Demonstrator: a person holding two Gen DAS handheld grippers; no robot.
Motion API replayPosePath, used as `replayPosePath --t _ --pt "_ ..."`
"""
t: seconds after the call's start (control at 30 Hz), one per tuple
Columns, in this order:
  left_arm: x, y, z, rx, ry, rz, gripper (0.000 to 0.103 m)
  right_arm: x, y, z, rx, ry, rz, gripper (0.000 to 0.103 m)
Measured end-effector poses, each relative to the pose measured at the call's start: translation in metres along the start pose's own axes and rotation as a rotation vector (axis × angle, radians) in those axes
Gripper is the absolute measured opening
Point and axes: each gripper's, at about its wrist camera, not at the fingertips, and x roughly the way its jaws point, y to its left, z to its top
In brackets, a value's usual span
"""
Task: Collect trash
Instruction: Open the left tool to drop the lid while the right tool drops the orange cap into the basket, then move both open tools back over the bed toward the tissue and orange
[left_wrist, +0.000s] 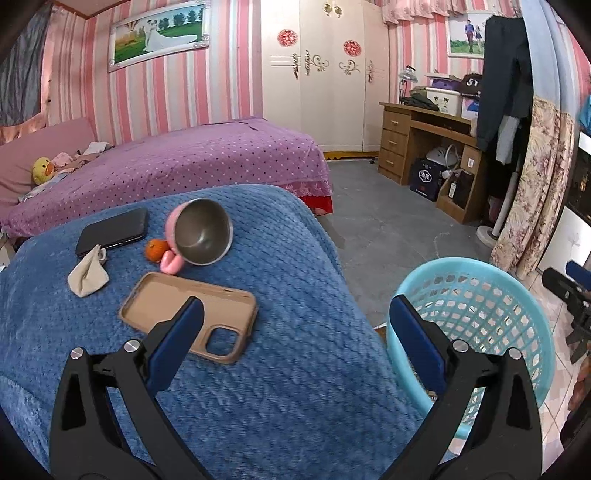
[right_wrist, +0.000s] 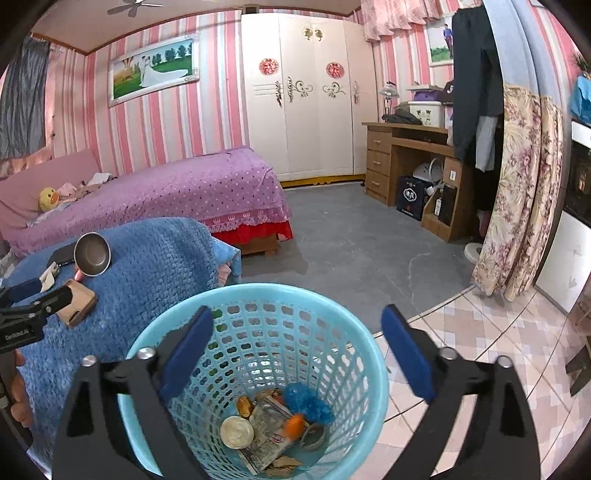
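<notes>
Crumpled beige wrapper (left_wrist: 88, 272) on the blue blanket (left_wrist: 280, 280) beside the phone (left_wrist: 112, 231), likely light, soft, crushable, best pinched at its raised fold; both hand-held grippers, left (left_wrist: 295, 325) and right (right_wrist: 297, 345), gape empty, right above basket (right_wrist: 155, 354).

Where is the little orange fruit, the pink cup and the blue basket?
Small orange fruit (left_wrist: 155, 249): left wrist view, on its round skin.
Pink cup with metal inside (left_wrist: 202, 232): left wrist view, on its steel inner wall.
Light blue plastic basket (right_wrist: 258, 295): right wrist view, on its far rim.
</notes>
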Motion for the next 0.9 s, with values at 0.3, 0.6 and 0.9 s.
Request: replayPosePath --t 0.3,0.6,0.9 --pt "-0.016 0.054 -0.001 -0.016 -0.025 0.065 0.097 0.004 0.019 0.001 0.054 0.010 -0.038 0.098" --pt "-0.029 0.144 -0.003 -0.065 -0.039 0.184 0.097 0.019 0.086 0.017 0.032 -0.027 0.027 0.098" --pt "-0.028 0.230 -0.005 -0.110 -0.043 0.288 0.097 0.042 0.194 0.023 -0.105 -0.028 0.152 0.098"
